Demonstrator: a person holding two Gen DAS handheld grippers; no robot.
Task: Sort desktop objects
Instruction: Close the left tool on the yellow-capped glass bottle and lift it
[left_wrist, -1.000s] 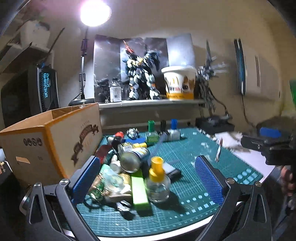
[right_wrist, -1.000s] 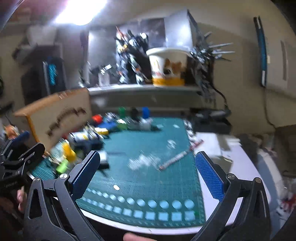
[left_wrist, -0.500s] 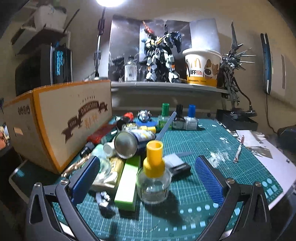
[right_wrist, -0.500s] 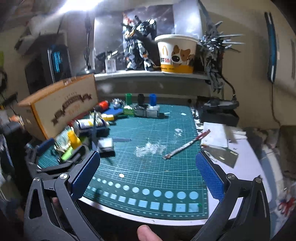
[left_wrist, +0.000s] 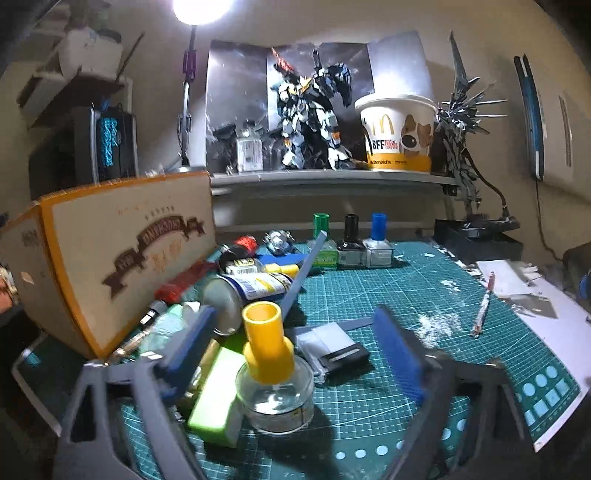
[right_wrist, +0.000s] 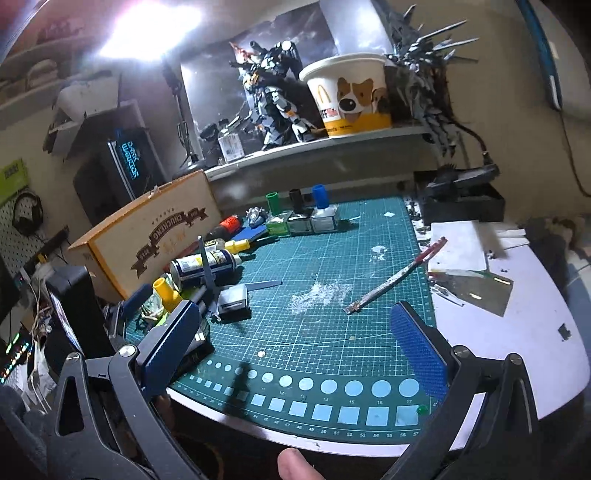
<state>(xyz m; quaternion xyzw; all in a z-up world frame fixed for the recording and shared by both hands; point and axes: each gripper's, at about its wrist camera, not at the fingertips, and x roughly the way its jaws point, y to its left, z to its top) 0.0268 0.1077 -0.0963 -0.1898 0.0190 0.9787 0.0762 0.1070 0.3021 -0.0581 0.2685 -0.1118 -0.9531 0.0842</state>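
A glass bottle with a yellow cap (left_wrist: 275, 387) stands on the green cutting mat (left_wrist: 406, 288), between the blue pads of my open left gripper (left_wrist: 295, 317), untouched. Beside it lie a lime-green block (left_wrist: 214, 395), a spray can (left_wrist: 240, 291) and a grey-and-black block (left_wrist: 336, 350). Three small bottles with green, black and blue caps (left_wrist: 351, 251) stand at the back. My right gripper (right_wrist: 293, 308) hovers open and empty over the mat's (right_wrist: 332, 332) front edge. In its view the yellow-capped bottle (right_wrist: 164, 293) and one left gripper finger (right_wrist: 136, 299) show at the left.
A cardboard box (left_wrist: 110, 258) stands left of the clutter. A thin red-and-white stick (right_wrist: 395, 280) and white debris lie mid-mat. Paper sheets (right_wrist: 458, 247) and a black tray (right_wrist: 461, 199) are at the right. The shelf (left_wrist: 332, 179) behind holds model robots and a paper bucket. A thumb (right_wrist: 291, 461) shows below.
My left gripper has moved forward and lower, so the yellow-capped bottle now stands between its pads. My right gripper's view has tilted and come closer to the mat's front edge.
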